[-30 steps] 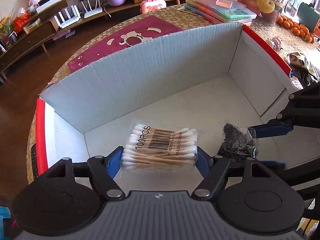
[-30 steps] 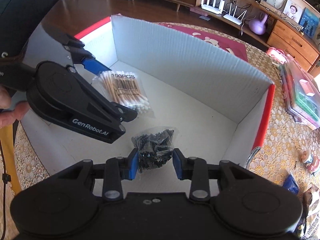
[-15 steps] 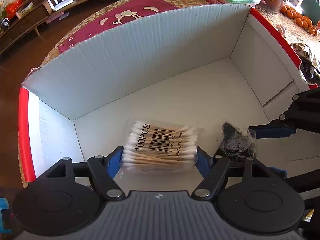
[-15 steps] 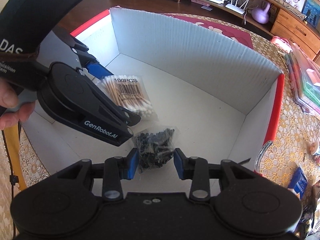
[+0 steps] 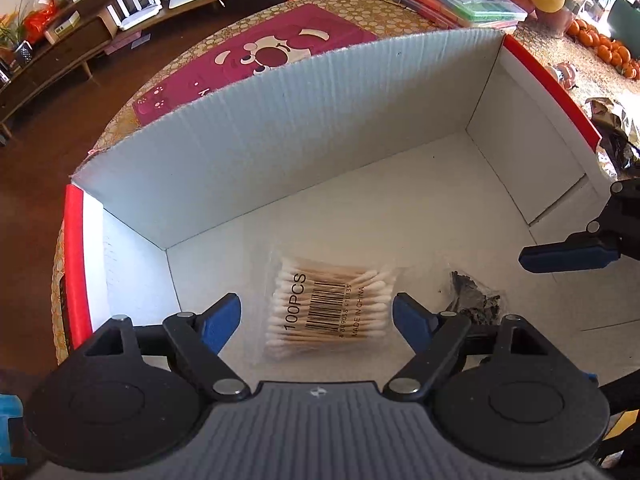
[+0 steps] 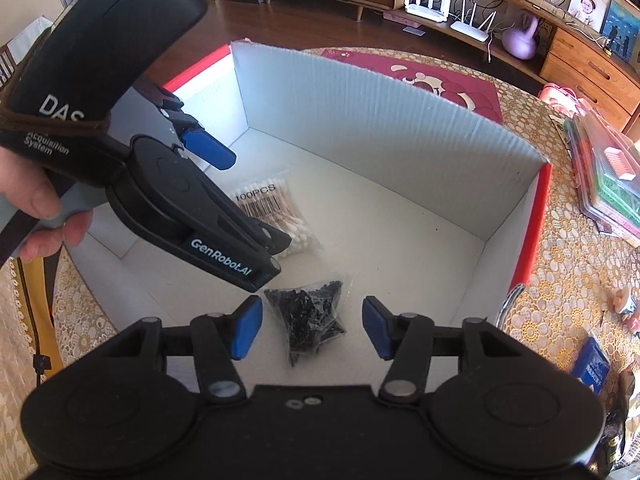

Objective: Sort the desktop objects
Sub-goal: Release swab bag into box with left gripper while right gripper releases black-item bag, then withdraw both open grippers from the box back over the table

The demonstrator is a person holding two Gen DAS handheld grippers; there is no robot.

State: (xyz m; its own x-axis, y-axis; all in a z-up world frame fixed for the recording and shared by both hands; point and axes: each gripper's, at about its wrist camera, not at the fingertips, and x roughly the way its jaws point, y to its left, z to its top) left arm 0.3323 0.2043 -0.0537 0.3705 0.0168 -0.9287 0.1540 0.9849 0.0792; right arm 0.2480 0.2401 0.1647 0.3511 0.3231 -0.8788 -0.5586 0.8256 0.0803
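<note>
A clear pack of cotton swabs (image 5: 330, 312) marked 100PCS lies flat on the floor of a white cardboard box (image 5: 280, 128) with red outer edges. My left gripper (image 5: 317, 320) stands open above it, a blue finger on each side, not touching. To its right lies a small clear bag of black bits (image 5: 474, 300). In the right wrist view that black bag (image 6: 310, 320) rests on the box floor between the spread fingers of my open right gripper (image 6: 310, 330). The swab pack (image 6: 276, 212) shows behind the left gripper's body. A hand (image 6: 36, 208) holds the left gripper.
The box (image 6: 380, 120) sits on a table with a gold lace cloth (image 6: 568, 280). Behind it lies a maroon mat (image 5: 256, 60). Flat plastic cases (image 5: 452, 0) are stacked at the far right, with oranges (image 5: 608, 48) beyond. A blue packet (image 6: 592, 364) lies right of the box.
Both grippers opened. The swab pack and the black bag were let go and now lie on the box floor. Both grippers have drawn up and back a little.
</note>
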